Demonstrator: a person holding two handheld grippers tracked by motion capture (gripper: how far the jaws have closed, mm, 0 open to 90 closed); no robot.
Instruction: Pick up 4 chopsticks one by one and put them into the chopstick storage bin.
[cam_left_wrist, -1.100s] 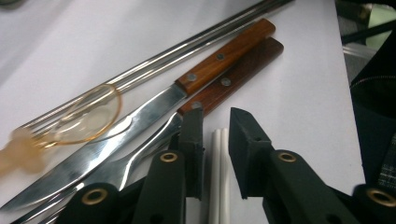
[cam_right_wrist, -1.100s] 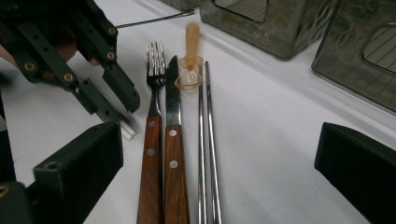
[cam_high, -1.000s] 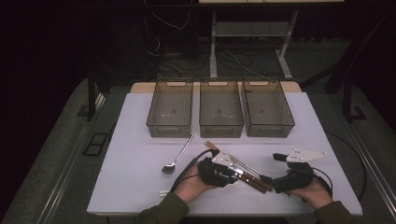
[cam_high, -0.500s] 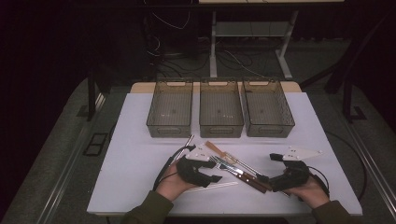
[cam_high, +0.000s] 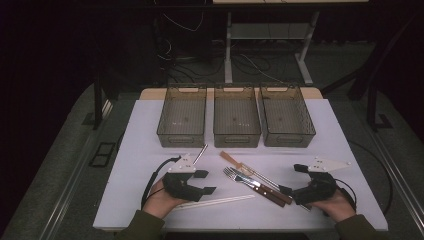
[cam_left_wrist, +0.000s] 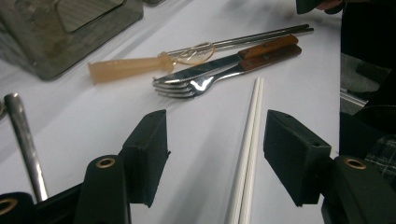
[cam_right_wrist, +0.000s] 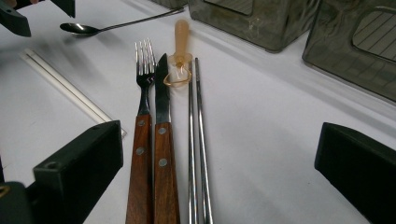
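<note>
The white surface (cam_high: 150, 130) carries three smoke-tinted bins (cam_high: 237, 120) in a row along its far side. In front of them lies a loose spread of cutlery. In the high view, a wood-handled fork (cam_high: 250, 183) and knife (cam_high: 261, 187) lie side by side beside a pair of metal chopsticks (cam_high: 265, 179), and a spoon (cam_high: 200, 154) lies nearer the left bin. A pair of white chopsticks (cam_high: 220, 202) lies closest to the person.

The left gripper (cam_left_wrist: 212, 140) hovers low with its fingers released and spread. The white chopsticks (cam_left_wrist: 250, 140) run up between them, nearer the right finger. The right gripper (cam_right_wrist: 219, 172) is likewise released, its fingers wide either side of the wooden handles and the metal chopsticks (cam_right_wrist: 198, 154), touching nothing.

The step in hand looks like lining up for a pick, with the white chopsticks as the left gripper's target. Next it likely needs to drop onto the surface, centre over the thin sticks and close gently so both lift together.
</note>
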